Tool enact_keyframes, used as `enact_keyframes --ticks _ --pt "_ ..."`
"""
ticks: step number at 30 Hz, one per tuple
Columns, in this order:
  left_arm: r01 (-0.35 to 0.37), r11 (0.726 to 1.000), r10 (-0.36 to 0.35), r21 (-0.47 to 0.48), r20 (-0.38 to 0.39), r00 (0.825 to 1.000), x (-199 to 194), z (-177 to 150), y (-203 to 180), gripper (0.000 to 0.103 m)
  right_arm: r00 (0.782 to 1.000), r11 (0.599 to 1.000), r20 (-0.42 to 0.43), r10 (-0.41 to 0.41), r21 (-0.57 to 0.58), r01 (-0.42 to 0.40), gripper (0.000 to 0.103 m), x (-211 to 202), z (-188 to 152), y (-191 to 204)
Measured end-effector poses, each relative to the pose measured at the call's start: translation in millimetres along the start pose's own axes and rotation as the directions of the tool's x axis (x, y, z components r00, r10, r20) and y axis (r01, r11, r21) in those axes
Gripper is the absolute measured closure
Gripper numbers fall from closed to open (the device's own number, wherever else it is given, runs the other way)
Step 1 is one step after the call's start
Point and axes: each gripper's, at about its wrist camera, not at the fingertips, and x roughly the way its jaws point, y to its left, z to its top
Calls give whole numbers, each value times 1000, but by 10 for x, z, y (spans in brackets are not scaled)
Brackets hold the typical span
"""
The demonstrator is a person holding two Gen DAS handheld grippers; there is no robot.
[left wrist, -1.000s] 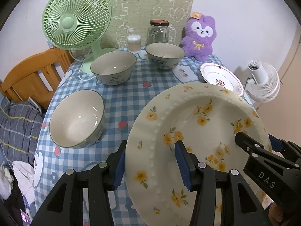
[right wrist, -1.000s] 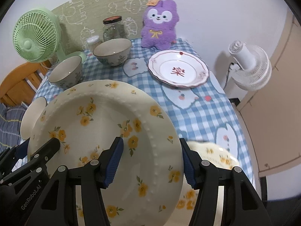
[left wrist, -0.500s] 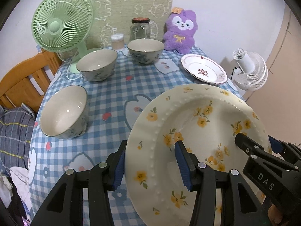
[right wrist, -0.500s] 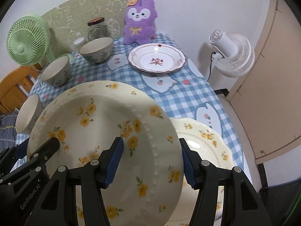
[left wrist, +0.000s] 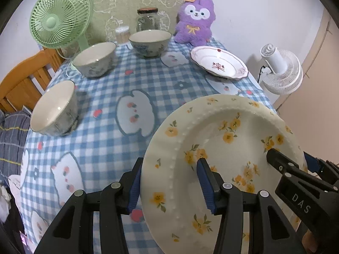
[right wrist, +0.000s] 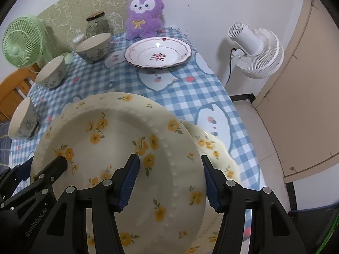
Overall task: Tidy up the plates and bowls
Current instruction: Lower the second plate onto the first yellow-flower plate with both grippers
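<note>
A cream plate with yellow flowers [left wrist: 222, 148] [right wrist: 118, 139] hangs tilted above the near right part of the table. My left gripper [left wrist: 169, 169] [right wrist: 42, 165] is shut on its left rim, one pad on the face and one underneath. Gripping the opposite rim the same way is my right gripper [right wrist: 169, 163] [left wrist: 292, 158]. A second yellow-flowered plate [right wrist: 214, 148] lies on the cloth just below and to the right, partly hidden. A red-patterned plate [left wrist: 219, 62] [right wrist: 157, 51] sits at the far right. Three bowls [left wrist: 148, 42] [left wrist: 95, 59] [left wrist: 54, 108] stand along the left and back.
A green fan [left wrist: 59, 19], a glass jar [left wrist: 147, 20] and a purple plush [left wrist: 195, 21] line the back of the checked tablecloth [left wrist: 118, 78]. A white fan [left wrist: 279, 69] stands on the floor beyond the right edge. A wooden chair [left wrist: 21, 82] is at the left.
Both grippers carried the flowered plate back toward the near right of the table and slightly down. The second flowered plate came into view beneath it. Both grips are unchanged.
</note>
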Motion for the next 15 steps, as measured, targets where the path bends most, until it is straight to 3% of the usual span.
enact_keyframes --ticks 15 --pt "-32 998 30 -61 -37 999 166 -147 -328 53 999 998 -42 18 -57 -20 42 200 -46 -293"
